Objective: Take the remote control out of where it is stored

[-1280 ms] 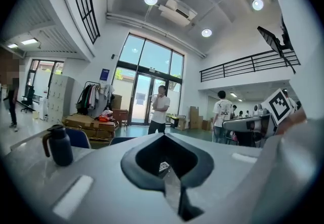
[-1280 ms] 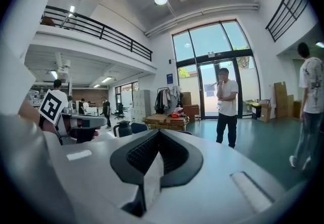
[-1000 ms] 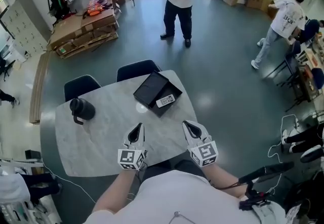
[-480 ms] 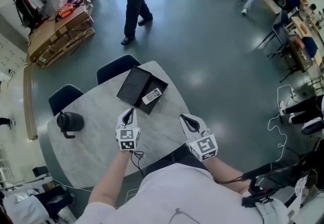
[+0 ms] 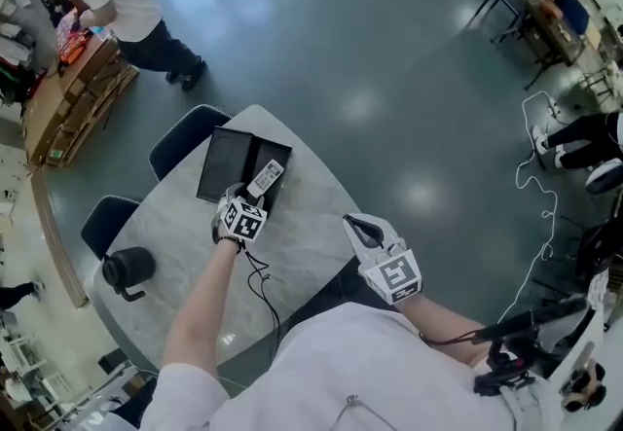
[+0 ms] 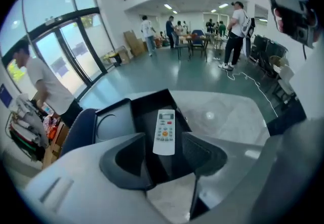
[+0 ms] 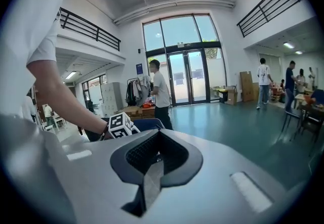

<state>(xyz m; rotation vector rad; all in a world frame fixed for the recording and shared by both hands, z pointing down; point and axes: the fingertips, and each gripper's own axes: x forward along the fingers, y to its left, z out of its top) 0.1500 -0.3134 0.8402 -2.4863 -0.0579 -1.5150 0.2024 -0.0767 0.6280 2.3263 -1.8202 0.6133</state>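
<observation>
Left claw (image 5: 240, 194) at remote (image 5: 265, 178) in black box (image 5: 220, 162); right claw (image 5: 354, 223) well apart.

No words, brand or numbers can be read anywhere. The white remote (image 6: 164, 132) lying in the black box on the tabletop has a small screen and rows of coloured buttons, but their print is too small to make out. The left marker cube (image 5: 242, 219) and the right marker cube (image 5: 394, 276) carry only black-and-white square patterns, no letters. A small blue sign (image 7: 138, 66) on the far wall, left of the glass doors, is too small to read.
</observation>
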